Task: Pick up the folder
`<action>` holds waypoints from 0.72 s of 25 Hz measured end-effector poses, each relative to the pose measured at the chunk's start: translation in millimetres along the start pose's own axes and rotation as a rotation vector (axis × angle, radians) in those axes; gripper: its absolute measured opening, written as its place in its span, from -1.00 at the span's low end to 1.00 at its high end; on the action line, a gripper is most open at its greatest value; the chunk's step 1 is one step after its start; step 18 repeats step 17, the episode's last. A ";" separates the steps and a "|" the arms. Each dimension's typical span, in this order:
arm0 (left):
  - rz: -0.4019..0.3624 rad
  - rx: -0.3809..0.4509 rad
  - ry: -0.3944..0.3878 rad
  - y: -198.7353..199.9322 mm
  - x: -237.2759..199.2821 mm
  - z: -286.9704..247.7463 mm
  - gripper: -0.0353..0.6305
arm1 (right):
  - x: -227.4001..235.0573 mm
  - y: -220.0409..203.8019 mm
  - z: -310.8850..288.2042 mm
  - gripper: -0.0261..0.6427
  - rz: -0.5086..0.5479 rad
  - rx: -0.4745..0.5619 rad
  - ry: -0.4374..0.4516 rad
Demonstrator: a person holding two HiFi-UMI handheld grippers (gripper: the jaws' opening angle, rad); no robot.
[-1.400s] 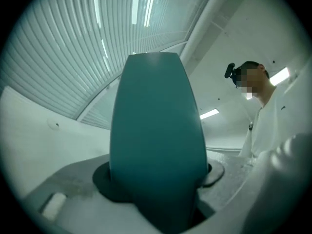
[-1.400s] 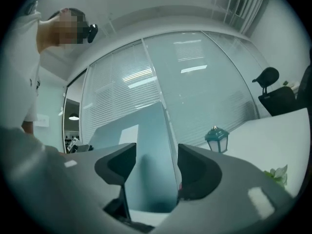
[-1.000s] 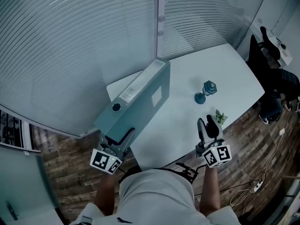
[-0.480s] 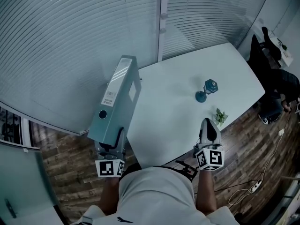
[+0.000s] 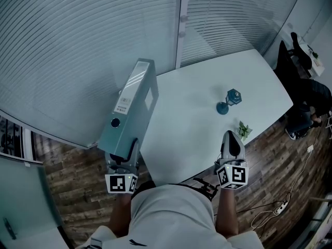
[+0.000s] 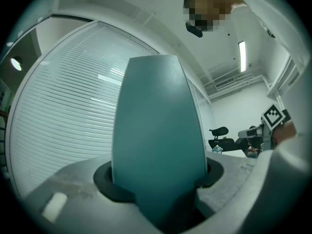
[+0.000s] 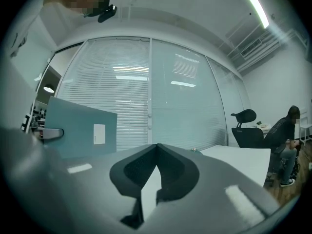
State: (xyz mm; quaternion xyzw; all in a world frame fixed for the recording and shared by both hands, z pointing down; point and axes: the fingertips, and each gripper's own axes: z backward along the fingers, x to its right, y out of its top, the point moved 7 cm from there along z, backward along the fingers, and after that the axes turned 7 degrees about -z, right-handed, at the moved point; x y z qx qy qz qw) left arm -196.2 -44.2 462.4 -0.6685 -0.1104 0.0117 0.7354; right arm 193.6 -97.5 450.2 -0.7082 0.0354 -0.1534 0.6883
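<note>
A thick teal lever-arch folder (image 5: 130,105) hangs in the air past the left edge of the white table (image 5: 187,134), spine up, its label and finger hole showing. My left gripper (image 5: 127,152) is shut on its near end. In the left gripper view the folder (image 6: 158,130) fills the gap between both jaws and hides most of what lies behind it. My right gripper (image 5: 230,137) is level over the table's near edge, shut and empty; in the right gripper view its tips (image 7: 156,146) meet, with the folder (image 7: 80,128) off to the left.
A small blue object (image 5: 228,101) and a tiny green plant (image 5: 243,129) sit on the table's right half. A person (image 5: 308,95) sits by an office chair (image 5: 286,48) at far right. Window blinds (image 5: 93,40) run behind the table. A cable lies on the wood floor (image 5: 280,207).
The folder swung from lying slantwise over the table's left corner to pointing away beside the table edge, with the left gripper shifting left. The right gripper's jaws closed.
</note>
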 end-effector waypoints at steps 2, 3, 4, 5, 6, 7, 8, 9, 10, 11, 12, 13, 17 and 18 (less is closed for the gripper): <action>0.002 -0.001 -0.004 -0.6 0.5 -1.2 0.01 | -0.2 0.2 -0.3 -0.93 0.001 0.000 0.001; 0.003 -0.002 -0.006 -1.0 0.6 -1.5 0.01 | -0.3 0.1 -0.3 -0.93 0.001 -0.001 0.001; 0.004 -0.003 -0.008 -1.5 0.5 -1.7 0.01 | -0.2 0.0 -0.2 -0.93 0.000 -0.002 0.001; 0.006 -0.004 -0.010 -1.9 0.3 -1.7 0.01 | 0.0 -0.1 -0.1 -0.93 0.001 -0.004 0.000; 0.008 -0.004 -0.011 -2.2 0.1 -1.7 0.01 | 0.2 -0.1 0.1 -0.93 0.002 -0.006 -0.001; 0.011 -0.004 -0.012 -2.4 -0.3 -1.7 0.01 | 0.2 -0.2 0.3 -0.93 0.006 -0.007 -0.001; 0.016 -0.005 -0.012 -2.8 -0.7 -1.6 0.01 | -0.2 -0.2 0.5 -0.93 0.011 -0.009 0.000; 0.023 -0.006 -0.012 -3.2 -1.2 -1.4 0.01 | -0.9 -0.2 0.6 -0.93 0.015 -0.011 0.003; 0.030 -0.007 -0.011 -3.7 -1.8 -1.3 0.01 | -1.8 -0.2 0.5 -0.93 0.018 -0.013 0.006; 0.037 -0.008 -0.009 -4.0 -2.2 -1.2 0.01 | -3.0 -0.5 0.2 -0.93 0.019 -0.015 0.011; 0.043 -0.008 -0.006 -4.2 -2.6 -1.3 0.01 | -4.2 -1.1 -0.5 -0.93 0.019 -0.017 0.015; 0.049 -0.009 -0.004 -4.2 -2.9 -1.7 0.01 | -5.6 -2.0 -1.3 -0.93 0.021 -0.020 0.021; 0.069 -0.008 0.003 -3.8 -3.9 -4.5 0.01 | -9.7 -5.8 -4.2 -0.93 0.035 -0.026 0.035; 0.069 -0.008 0.003 -3.8 -3.9 -4.5 0.01 | -9.7 -5.8 -4.2 -0.93 0.035 -0.026 0.035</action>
